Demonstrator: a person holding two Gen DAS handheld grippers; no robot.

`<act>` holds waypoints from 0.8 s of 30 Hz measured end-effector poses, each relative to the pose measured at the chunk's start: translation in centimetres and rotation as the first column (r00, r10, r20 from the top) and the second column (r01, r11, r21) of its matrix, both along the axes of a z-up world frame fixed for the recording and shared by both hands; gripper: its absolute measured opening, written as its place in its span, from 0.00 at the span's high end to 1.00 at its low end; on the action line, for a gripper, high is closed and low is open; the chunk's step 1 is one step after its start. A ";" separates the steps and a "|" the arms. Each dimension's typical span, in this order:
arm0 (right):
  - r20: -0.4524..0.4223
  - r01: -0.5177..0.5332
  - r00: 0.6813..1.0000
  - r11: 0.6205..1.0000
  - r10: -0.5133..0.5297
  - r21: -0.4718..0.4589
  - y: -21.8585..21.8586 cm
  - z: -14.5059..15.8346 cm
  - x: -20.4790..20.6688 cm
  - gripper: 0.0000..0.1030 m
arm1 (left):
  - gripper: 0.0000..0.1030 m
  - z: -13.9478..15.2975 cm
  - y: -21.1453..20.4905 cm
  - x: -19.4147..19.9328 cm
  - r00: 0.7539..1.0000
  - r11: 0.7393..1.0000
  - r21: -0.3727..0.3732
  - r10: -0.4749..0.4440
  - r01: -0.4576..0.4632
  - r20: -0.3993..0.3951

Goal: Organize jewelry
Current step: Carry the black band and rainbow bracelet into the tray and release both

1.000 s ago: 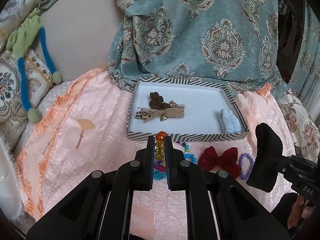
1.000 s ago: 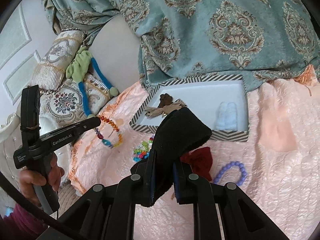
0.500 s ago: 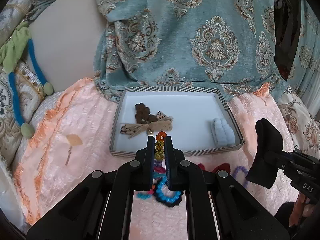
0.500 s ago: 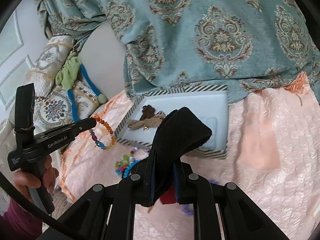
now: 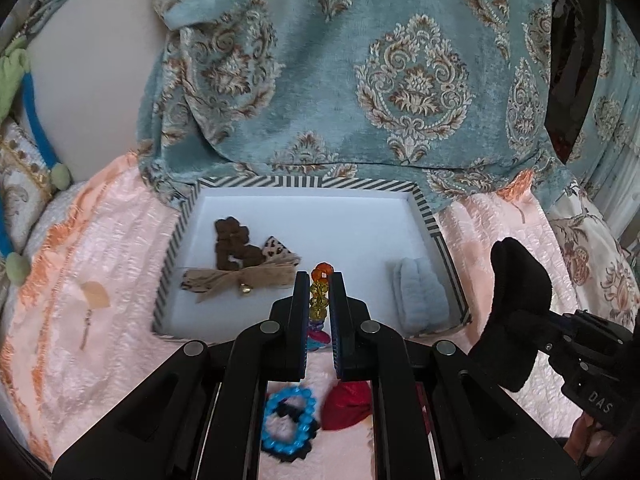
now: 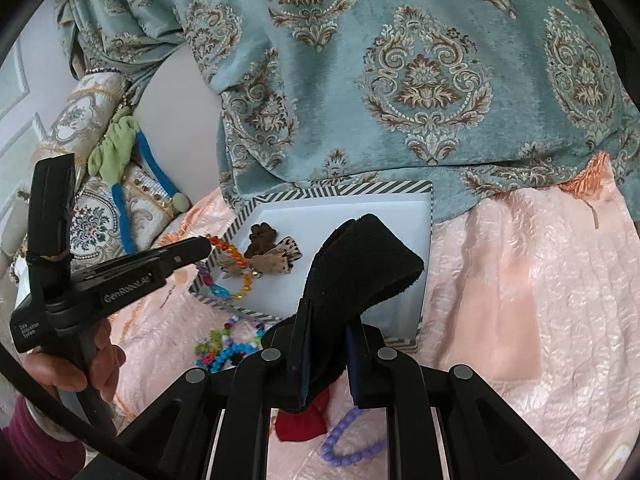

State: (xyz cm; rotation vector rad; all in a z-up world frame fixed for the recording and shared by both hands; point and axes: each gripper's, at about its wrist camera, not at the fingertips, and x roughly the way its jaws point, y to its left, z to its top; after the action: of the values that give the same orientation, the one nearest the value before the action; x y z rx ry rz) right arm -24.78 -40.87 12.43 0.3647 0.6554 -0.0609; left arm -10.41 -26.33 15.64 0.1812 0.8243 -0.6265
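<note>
My left gripper (image 5: 319, 292) is shut on a multicoloured bead bracelet (image 5: 319, 288), held over the front edge of the white tray with a striped rim (image 5: 304, 181). In the right wrist view the bracelet (image 6: 232, 256) hangs from the left gripper (image 6: 200, 246) above the tray's near-left corner. My right gripper (image 6: 326, 320) is shut on a black velvet piece (image 6: 360, 256), right of the tray; it shows in the left wrist view (image 5: 516, 304). In the tray lie a brown bow (image 5: 236, 280), a dark brown flower piece (image 5: 232, 244) and a pale blue clip (image 5: 420, 296).
On the pink bedspread in front of the tray lie a blue bead bracelet (image 5: 290, 420), a red bow (image 5: 348, 404), a lilac bead bracelet (image 6: 348, 440) and colourful beads (image 6: 224, 340). A teal patterned blanket (image 5: 360, 80) hangs behind the tray. Cushions (image 6: 96, 216) are at left.
My left gripper has carried the bead bracelet forward from above the bedspread to over the tray's front edge. My right gripper with the black piece has moved closer to the tray.
</note>
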 end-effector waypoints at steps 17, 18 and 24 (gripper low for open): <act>-0.125 -0.007 0.992 1.000 0.007 0.002 -4.1 -3.0 12.8 0.87 | 0.92 -8.4 2.4 6.2 0.985 0.988 0.086 0.137 -0.128 -0.107; -0.139 -0.006 0.990 1.000 0.006 0.005 -4.4 -3.5 13.6 0.87 | 0.92 -8.7 2.7 6.4 0.983 0.987 0.091 0.145 -0.135 -0.109; -0.233 0.020 0.972 1.000 -0.018 0.006 -6.2 -7.0 17.1 0.87 | 0.92 -9.7 3.4 7.9 0.975 0.981 0.108 0.178 -0.164 -0.132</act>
State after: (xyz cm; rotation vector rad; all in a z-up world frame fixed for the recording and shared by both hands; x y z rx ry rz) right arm -7.69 -47.05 5.46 0.3752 0.8848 -0.1203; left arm -2.55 -22.97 5.94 0.1527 0.9962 -0.4410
